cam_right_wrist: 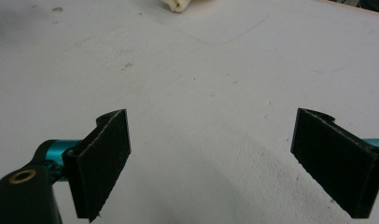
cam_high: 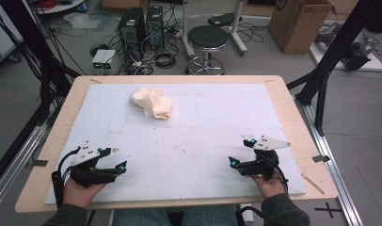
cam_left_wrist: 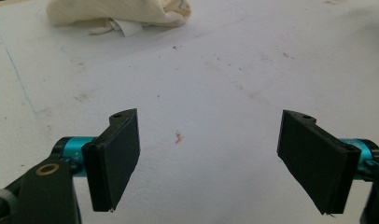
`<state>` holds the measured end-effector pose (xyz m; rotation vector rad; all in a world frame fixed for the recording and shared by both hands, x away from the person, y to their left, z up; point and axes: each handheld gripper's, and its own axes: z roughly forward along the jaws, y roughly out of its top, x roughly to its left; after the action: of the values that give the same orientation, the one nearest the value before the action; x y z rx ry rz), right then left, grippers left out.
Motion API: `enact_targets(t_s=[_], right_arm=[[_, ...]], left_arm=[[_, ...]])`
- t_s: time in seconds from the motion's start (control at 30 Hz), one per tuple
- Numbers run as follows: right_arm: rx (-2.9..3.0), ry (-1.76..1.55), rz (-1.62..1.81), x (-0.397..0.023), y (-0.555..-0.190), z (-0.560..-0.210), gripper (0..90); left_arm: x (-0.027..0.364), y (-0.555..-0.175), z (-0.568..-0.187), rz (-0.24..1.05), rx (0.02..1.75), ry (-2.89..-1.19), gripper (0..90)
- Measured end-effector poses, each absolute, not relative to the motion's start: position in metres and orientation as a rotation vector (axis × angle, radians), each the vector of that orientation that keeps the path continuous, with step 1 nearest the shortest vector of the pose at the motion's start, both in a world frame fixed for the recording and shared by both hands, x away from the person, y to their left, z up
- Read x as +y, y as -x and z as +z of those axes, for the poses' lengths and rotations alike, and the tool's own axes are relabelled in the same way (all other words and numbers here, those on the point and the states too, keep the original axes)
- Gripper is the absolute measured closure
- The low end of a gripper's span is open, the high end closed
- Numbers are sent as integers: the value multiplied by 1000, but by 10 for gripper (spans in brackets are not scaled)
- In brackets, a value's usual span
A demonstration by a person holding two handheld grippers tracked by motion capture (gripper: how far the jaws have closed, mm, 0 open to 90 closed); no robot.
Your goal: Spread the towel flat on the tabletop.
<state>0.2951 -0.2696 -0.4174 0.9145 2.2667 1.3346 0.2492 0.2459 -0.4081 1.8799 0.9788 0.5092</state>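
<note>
Resting low near the person's edge of the table (cam_high: 48, 155), both grippers sit on the white board (cam_high: 203, 136) with nothing in them.

Left gripper (cam_high: 122, 165): held in the left hand (cam_high: 78, 189) at the near-left corner of the board. Jaws spread wide in the left gripper view, nothing between the pads (cam_left_wrist: 115, 156), just bare board with a small red mark (cam_left_wrist: 178, 136).

Right gripper (cam_high: 240, 150): held in the right hand (cam_high: 270, 184) at the near-right corner. Jaws also wide apart in the right gripper view, pads (cam_right_wrist: 103, 163) clear, bare board between them.

Cloth (cam_high: 151, 102): cream-coloured, crumpled in a loose heap, lying on the far half of the board, left of centre. Well apart from both grippers, untouched. In the left gripper view it sits at the top left (cam_left_wrist: 117, 14), with a white tag-like strip poking out under its edge. In the right gripper view just a corner of it shows at the top edge (cam_right_wrist: 178, 4).

Grippers well apart from each other, one per side, tips angled inward toward the board's middle. Board has scuffs and faint marks, otherwise bare around the cloth.

Beyond the table: a black stool (cam_high: 207, 40), two computer towers (cam_high: 142, 26) with cables on the floor, a cardboard box (cam_high: 299, 23) at the far right.
</note>
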Motion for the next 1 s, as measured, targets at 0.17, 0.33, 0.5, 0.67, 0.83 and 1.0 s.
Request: enact_targets(t_s=[0.17,0.33,0.5,0.67,0.83,1.0], right_arm=[[2266,-915,1339,-269,-295,-417,112],[2262,-911,1341,-269,-294,-416,111],[2257,-912,1348,-269,-294,-415,111],[2249,-905,1353,-269,-295,-413,111],[2242,-909,1357,-270,-294,-412,111],[2231,-898,1366,-270,-295,-411,111]], left_arm=[[245,-250,-408,498,979,-1877,215],[244,-254,-408,491,969,-1873,215],[240,-256,-405,467,954,-1869,235],[235,-262,-397,434,926,-1869,271],[229,-270,-394,419,907,-1884,272],[223,-280,-390,421,904,-1882,276]])
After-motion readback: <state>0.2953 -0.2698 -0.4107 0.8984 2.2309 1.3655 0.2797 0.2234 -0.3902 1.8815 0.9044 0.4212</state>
